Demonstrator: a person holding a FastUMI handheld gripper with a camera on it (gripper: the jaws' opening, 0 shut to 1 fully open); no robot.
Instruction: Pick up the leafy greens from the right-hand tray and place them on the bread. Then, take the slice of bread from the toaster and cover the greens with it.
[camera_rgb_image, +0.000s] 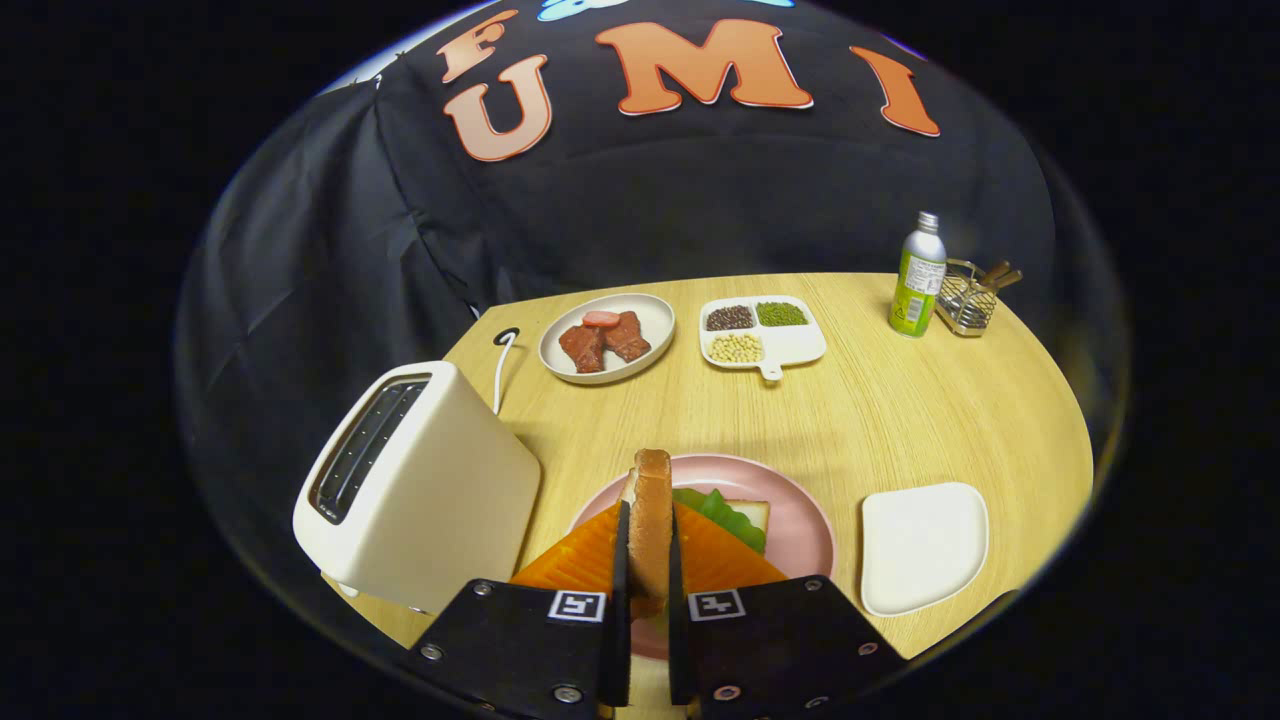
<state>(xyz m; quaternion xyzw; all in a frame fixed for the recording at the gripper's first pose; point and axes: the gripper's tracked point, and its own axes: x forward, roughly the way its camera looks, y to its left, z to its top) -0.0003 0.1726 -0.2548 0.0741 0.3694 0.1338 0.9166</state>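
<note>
While its two fingers clamp a slice of bread (651, 520) on edge, the gripper (650, 560) hangs over the pink plate (800, 520). On that plate, leafy greens (722, 512) lie across another bread slice (752, 512). Left of the plate stands the toaster (415, 485); right of it, a white tray (923, 545).
</note>
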